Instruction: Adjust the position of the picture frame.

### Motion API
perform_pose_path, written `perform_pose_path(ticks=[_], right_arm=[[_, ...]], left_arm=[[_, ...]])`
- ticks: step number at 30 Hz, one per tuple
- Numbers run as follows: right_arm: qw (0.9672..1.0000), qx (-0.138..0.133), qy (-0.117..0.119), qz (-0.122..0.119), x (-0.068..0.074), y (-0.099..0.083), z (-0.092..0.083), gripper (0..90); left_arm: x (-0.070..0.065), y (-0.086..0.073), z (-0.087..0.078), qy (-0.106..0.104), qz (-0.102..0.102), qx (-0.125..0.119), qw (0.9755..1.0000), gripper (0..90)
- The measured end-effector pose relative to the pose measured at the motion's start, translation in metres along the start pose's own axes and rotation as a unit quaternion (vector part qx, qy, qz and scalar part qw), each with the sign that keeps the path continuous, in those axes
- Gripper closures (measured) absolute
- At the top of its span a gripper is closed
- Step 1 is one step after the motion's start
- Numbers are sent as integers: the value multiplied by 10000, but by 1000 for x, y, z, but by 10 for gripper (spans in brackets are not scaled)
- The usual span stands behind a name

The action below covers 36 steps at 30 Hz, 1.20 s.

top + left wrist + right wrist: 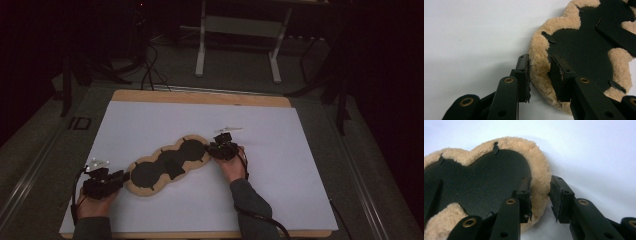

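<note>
Fleece pad (167,164) lying flat mid-tabletop (150,125). Left claw (539,72) at its near-left end, right claw (540,195) at its far-right end; each straddles the fleecy rim, jaws apart, not clamped.

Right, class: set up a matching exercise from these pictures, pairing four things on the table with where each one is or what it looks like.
Things:
1. tan fleece pad with black lobed backing
2. left gripper
3. right gripper
4. white sheet covering the wooden table

Descriptions:
A. jaws astride the pad's far-right fleecy edge
B. lies flat under everything
C. jaws astride the pad's near-left fleecy edge
D. lies diagonally, black side up

Pairs: 1-D, 2-C, 3-A, 4-B
</note>
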State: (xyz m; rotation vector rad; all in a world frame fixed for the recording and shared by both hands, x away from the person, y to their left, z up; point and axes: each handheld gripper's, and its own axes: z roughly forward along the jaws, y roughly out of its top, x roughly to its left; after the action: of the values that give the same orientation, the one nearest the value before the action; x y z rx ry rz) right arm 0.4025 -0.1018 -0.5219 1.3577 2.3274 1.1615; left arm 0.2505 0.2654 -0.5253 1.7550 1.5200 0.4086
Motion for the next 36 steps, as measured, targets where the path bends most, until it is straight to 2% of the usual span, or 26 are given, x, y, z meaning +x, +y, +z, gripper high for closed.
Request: perform_pose_path(ticks=[1,3,8,9,10,11,12,13,14,16,18,23,33,35,36], right_arm=[[9999,36,109,65,-2,1,0,726],[9997,69,186,125,-3,1,1,744],[9995,110,231,177,-5,3,2,726],[9988,131,339,314,-8,3,2,744],[9988,131,339,314,-8,3,2,744],[9985,146,366,370,-8,2,2,754],[9985,146,366,370,-8,2,2,754],[9988,161,324,339,-7,2,2,755],[9991,183,265,292,-6,3,2,758],[9992,185,219,286,-4,2,1,760],[9993,171,188,281,-4,1,0,761],[9995,144,99,275,-2,-3,-4,761],[9999,112,65,84,-6,-20,-27,755],[9998,168,-143,13,-3,-27,-36,752],[9996,178,-204,-31,-1,-28,-38,751]], left_arm=[[1,0,0,-30,-80,21,10000,689],[1,-1,-1,-17,-80,28,10000,683],[-2,0,-1,74,-3,21,10000,677],[-1,-1,-1,41,-96,20,9999,674],[-1,-1,-1,41,-96,20,9999,674],[3,-1,0,-144,-346,32,9993,675],[3,-1,0,-144,-346,32,9993,672],[6,-2,3,-359,-509,140,9980,672],[8,-3,3,-449,-615,139,9970,683],[10,-3,3,-531,-633,137,9965,707],[10,-2,4,-582,-595,127,9965,730],[5,1,5,-447,-335,154,9983,748],[-6,12,19,-182,-145,105,9997,767],[-10,15,23,-121,-15,108,9999,772],[-11,16,25,-125,-26,97,9999,773]])
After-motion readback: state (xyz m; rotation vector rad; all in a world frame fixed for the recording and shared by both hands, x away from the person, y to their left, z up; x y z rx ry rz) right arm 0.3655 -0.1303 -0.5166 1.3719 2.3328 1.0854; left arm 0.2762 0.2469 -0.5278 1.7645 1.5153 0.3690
